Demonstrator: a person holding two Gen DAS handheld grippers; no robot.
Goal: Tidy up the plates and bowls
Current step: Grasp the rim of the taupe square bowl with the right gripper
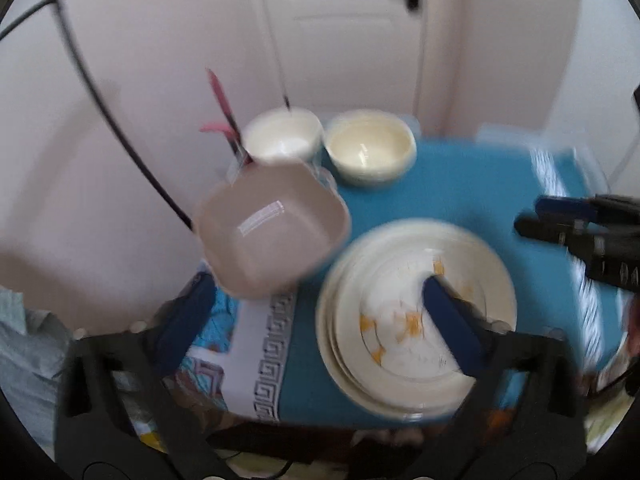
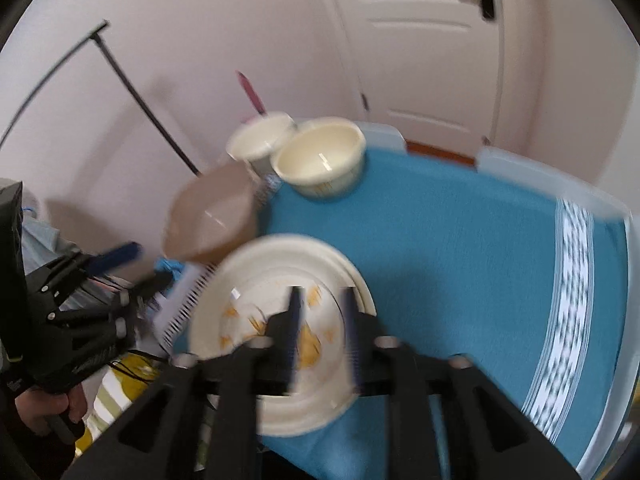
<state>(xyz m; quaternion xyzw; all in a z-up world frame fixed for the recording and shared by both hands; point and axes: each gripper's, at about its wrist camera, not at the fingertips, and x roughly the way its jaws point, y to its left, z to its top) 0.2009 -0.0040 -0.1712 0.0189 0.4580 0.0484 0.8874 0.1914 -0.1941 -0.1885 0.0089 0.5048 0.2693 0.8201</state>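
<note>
A: What's on your desk [image 2: 460, 240]?

B: Teal cloth [image 1: 440, 184] covers it, with a patterned white band along the edge. Both views are motion-blurred.

A: Where are the task items?

B: Your stack of cream plates [image 1: 416, 316] sits on the cloth near the front; the top plate carries orange marks. The beige square bowl [image 1: 272, 228] is just left of the stack, at the cloth's left edge. Whether its rim touches the plates, can't tell through the blur. Two round bowls sit side by side at the back: the white bowl [image 1: 282, 140] on the left, the cream bowl [image 1: 370, 150] on the right, close together.

A: Your left gripper [image 1: 316, 296]?

B: Jaws spread wide, nothing between them. One blue finger [image 1: 188, 312] is over the patterned band below the square bowl, the other over the plate stack. No pad on anything.

A: Your right gripper [image 2: 322, 300]?

B: Partly open, fingers parallel with a clear gap. It's over the top plate and holds nothing. In the right wrist view your hand [image 2: 48, 408] wraps the left gripper's handle at lower left.
</note>
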